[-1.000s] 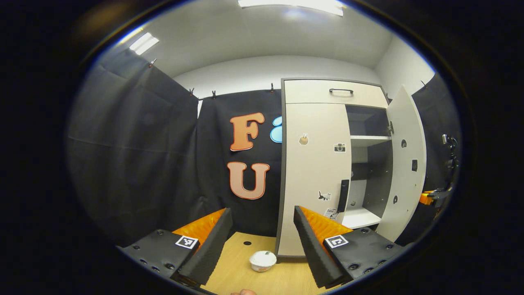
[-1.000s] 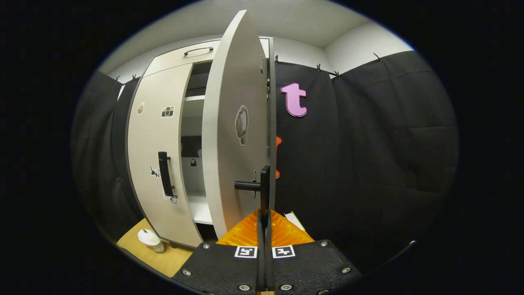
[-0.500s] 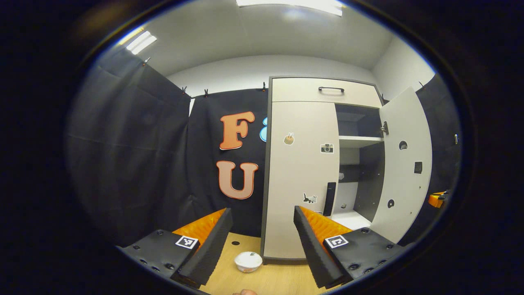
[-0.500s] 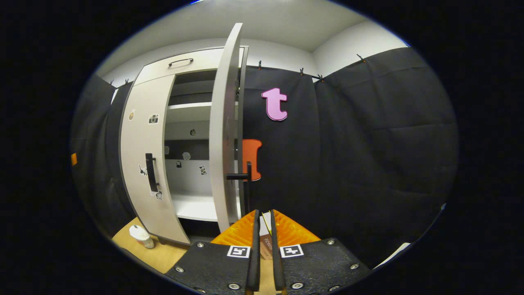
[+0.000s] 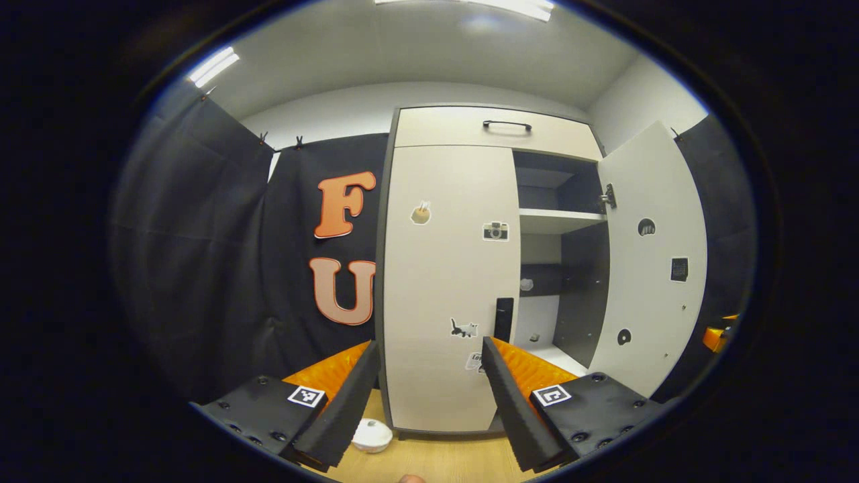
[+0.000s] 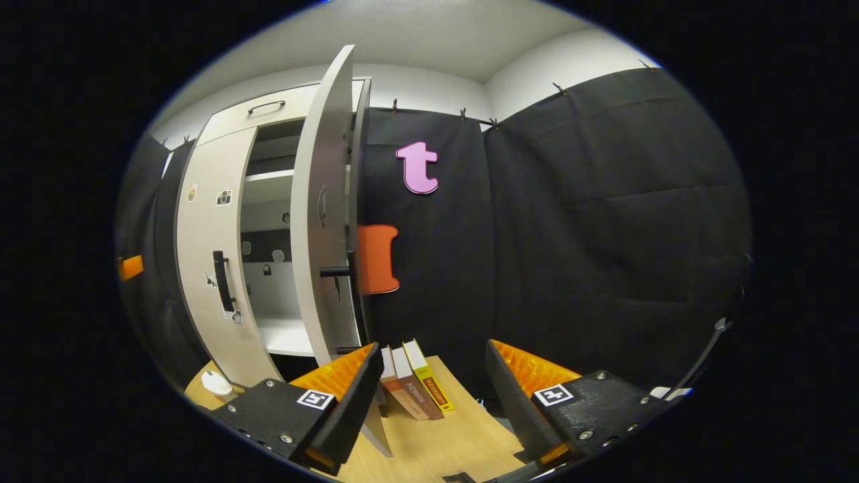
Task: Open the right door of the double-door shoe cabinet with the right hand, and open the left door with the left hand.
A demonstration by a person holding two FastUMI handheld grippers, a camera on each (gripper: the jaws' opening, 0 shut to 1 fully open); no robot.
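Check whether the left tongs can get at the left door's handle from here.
Probably yes. The left tongs are open and face the shut left door; its handle sits just above the right-hand finger, with nothing between. The open right door swings clear of that path.

No readable text anywhere I look. Stickers on the left door (image 5: pixel 446 282) are just pics, too small for words. Book spines (image 6: pixel 413 382) by my right gripper (image 6: pixel 429 402) carry print, but too blurry to read. Square markers on my fingers are patterns only, no chars.
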